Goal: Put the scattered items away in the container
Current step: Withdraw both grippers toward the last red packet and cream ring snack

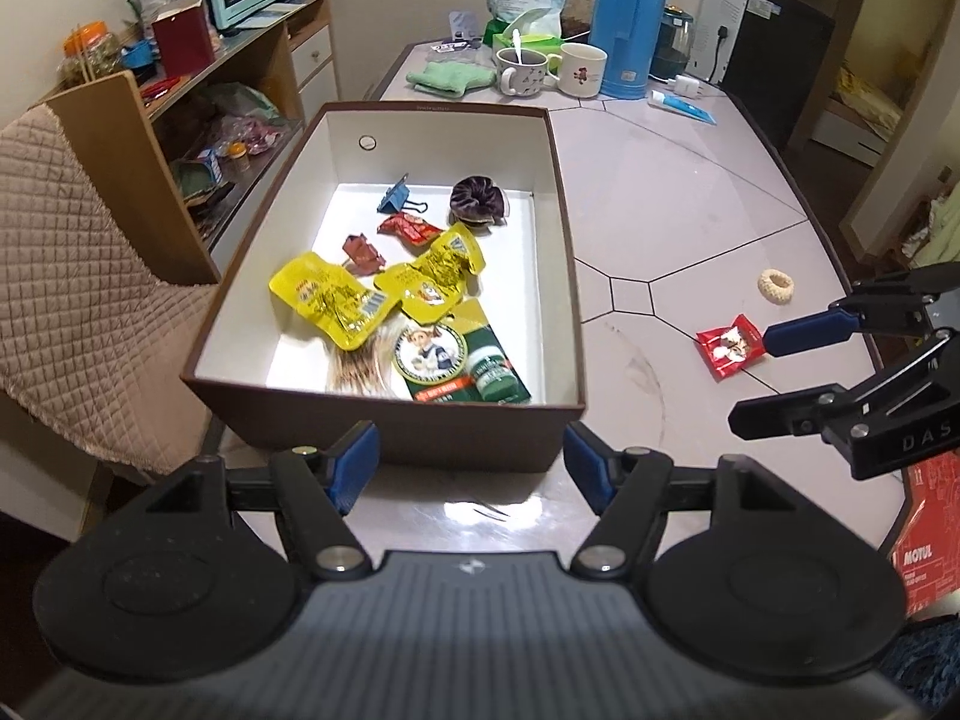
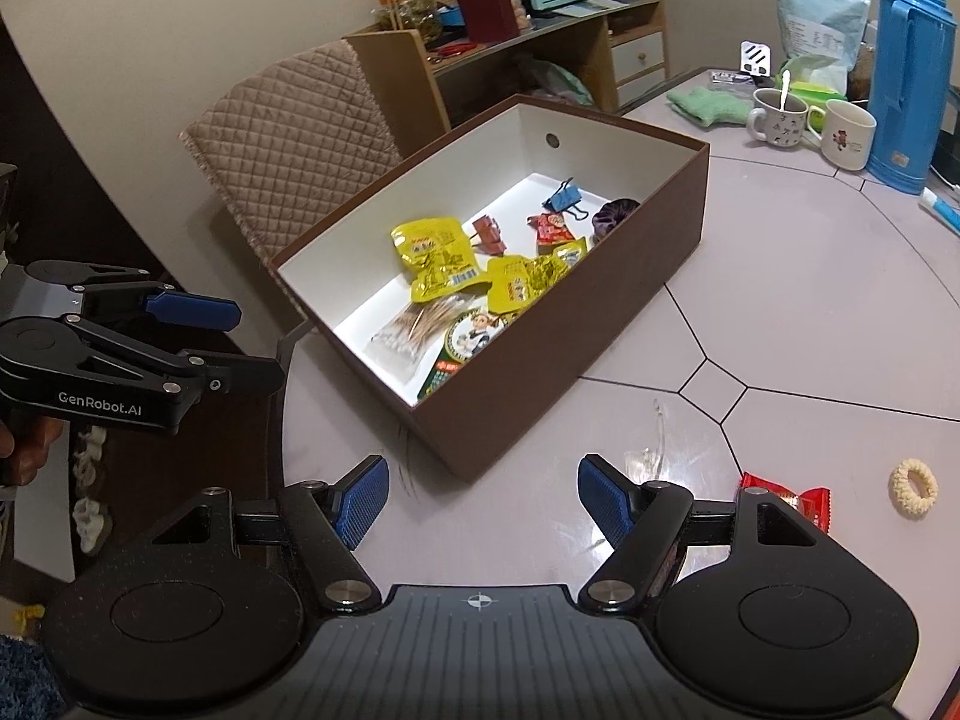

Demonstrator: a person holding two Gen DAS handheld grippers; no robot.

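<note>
Box of gathered items sits just ahead of my wide-open left hand-held gripper; my right hand-held gripper, also wide, hovers beside the red snack packet on the tabletop.

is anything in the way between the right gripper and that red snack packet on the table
Nothing visible. The right gripper is open beside the red snack packet, one blue pad at its edge. Only bare table lies between packet and box.
</note>
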